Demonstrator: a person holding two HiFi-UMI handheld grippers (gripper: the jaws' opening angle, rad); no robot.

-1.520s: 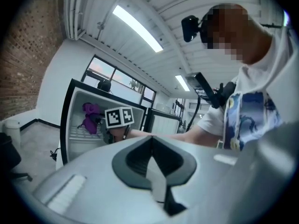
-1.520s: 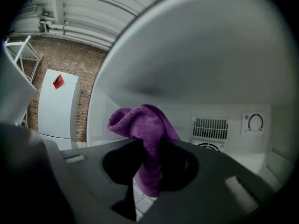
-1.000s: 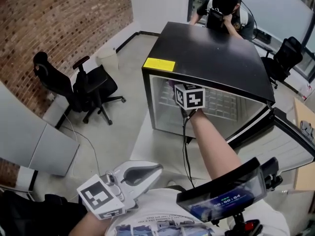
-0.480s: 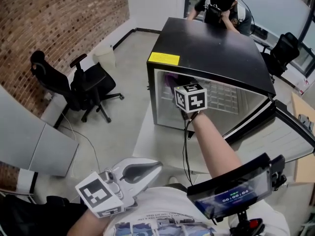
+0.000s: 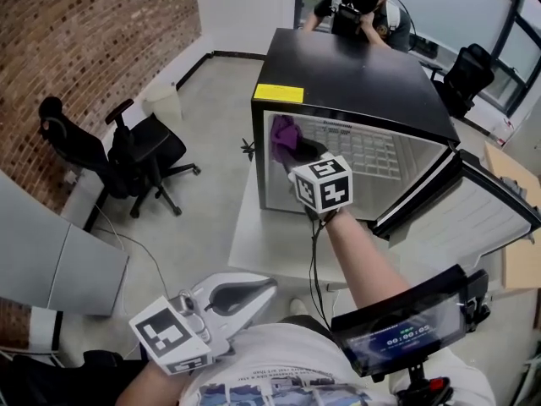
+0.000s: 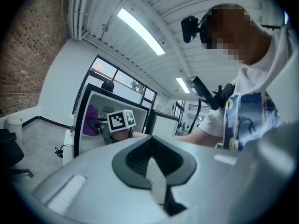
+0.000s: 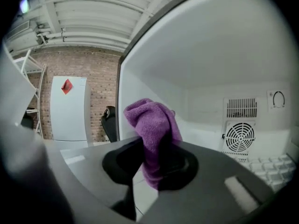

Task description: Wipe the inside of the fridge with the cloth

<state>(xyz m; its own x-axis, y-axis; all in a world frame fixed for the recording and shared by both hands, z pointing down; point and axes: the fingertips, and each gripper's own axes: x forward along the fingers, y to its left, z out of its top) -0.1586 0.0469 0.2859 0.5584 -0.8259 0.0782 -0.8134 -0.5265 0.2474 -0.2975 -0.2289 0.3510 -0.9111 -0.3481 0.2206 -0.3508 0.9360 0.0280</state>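
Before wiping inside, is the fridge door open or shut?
Open: the fridge door stands swung out to the right, and the white interior shows.

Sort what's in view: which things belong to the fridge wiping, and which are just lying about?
Job: fridge, its door open; purple cloth; right gripper, shut on the cloth inside the fridge.
Lying about: left gripper, shut and empty; office chair; bin; person behind the fridge.

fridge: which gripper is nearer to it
Right. The right gripper reaches into the open fridge, shut on the purple cloth; the left gripper hangs well back by the person's torso, shut and empty.
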